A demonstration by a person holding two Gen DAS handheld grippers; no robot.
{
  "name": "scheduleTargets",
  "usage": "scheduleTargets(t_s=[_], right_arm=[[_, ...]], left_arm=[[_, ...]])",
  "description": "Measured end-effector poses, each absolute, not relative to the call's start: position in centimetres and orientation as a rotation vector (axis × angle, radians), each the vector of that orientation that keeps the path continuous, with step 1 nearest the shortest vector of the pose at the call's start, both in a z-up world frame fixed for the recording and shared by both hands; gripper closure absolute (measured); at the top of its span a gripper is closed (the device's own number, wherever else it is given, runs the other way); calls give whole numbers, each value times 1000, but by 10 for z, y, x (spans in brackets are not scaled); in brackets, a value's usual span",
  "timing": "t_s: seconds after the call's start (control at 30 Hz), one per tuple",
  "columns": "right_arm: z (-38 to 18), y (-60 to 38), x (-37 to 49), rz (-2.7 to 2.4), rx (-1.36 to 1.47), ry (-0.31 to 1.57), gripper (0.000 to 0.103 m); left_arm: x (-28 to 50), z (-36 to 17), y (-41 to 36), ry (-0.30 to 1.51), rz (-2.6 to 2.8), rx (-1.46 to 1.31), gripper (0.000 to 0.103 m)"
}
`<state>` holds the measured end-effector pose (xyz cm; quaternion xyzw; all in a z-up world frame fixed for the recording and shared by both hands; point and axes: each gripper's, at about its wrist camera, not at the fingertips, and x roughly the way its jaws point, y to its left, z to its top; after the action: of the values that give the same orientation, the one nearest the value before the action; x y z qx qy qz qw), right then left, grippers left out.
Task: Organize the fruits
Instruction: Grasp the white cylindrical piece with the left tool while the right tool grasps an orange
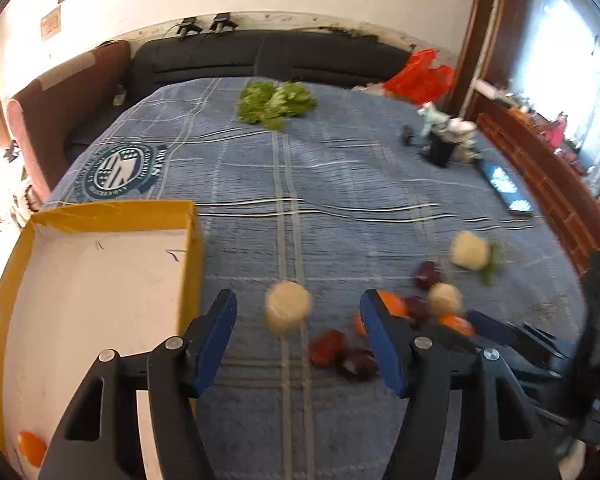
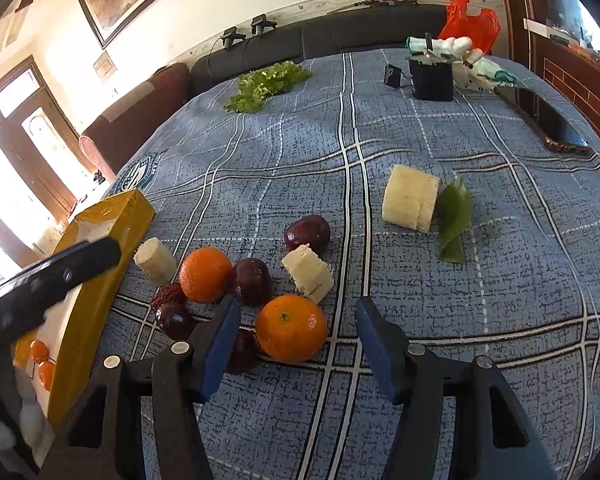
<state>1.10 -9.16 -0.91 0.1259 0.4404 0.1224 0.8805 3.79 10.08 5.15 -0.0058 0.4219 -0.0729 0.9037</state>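
On the blue checked bedspread lies a cluster of fruit: two oranges, dark plums, red dates and pale cut chunks. My right gripper is open, with the nearer orange between its blue fingers; neither pad touches it. My left gripper is also open. A blurred pale chunk lies on the cloth between its fingertips, untouched. To its left stands the yellow box with a white inside, holding an orange.
Leafy greens lie at the far side of the bed, a red bag at the far right. A black box with gloves and a phone sit on the right. A green leaf lies beside the big chunk.
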Motion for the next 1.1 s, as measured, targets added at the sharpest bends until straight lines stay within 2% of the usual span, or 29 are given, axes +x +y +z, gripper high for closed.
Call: scheduleTargets(t_s=[0.13, 0.23, 0.33, 0.37, 0.4, 0.47, 0.6, 0.77, 1.1], right_arm=[[-9, -93, 10, 258, 268, 912, 45], [-9, -93, 10, 258, 272, 911, 46], [-9, -93, 10, 257, 272, 910, 46], [-9, -93, 10, 257, 272, 910, 46], [-9, -94, 10, 256, 271, 909, 46], [-8, -93, 9, 252, 270, 906, 47], [-6, -90, 6, 263, 262, 897, 63], [-2, -85, 0, 274, 235, 876, 64], [17, -100, -20, 320, 352, 842, 64]], left_arm=[[57, 37, 99, 910, -120, 41, 40], [62, 32, 90, 919, -116, 91, 43], [65, 25, 82, 956, -130, 134, 62], [67, 21, 81, 973, -127, 146, 72], [69, 17, 80, 998, -125, 154, 76], [70, 16, 81, 1004, -124, 151, 76], [65, 18, 84, 994, -121, 131, 76], [52, 29, 89, 966, -130, 84, 76], [-2, 67, 129, 889, -171, -77, 76]])
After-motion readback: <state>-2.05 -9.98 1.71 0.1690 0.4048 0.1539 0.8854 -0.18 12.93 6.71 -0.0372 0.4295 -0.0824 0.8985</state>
